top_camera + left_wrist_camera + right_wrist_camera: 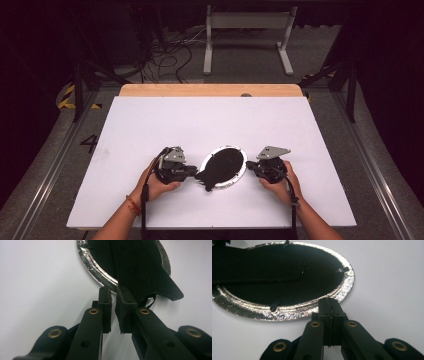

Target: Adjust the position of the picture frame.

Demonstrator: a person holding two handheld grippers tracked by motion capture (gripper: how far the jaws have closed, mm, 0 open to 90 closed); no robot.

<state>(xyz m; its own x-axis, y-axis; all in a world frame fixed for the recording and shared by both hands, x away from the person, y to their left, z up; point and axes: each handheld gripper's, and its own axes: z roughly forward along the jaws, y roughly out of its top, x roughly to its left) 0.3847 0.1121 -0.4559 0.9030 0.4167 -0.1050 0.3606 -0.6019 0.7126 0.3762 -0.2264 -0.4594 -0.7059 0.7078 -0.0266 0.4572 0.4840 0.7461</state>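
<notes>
An oval picture frame lies face down on the white board, its black back up inside a silver rim. Its black prop leg sticks out past the rim at the near left end. My left gripper lies at that end. Its jaws stand a narrow slit apart with the tips at the rim's edge, and only white table shows in the slit. My right gripper is at the frame's right side, shut, tips against the silver rim with nothing between them.
The white board covers the table, with a wooden strip along the far edge. Beyond it, cables and a white stand are on the floor. Bare board lies all around the frame.
</notes>
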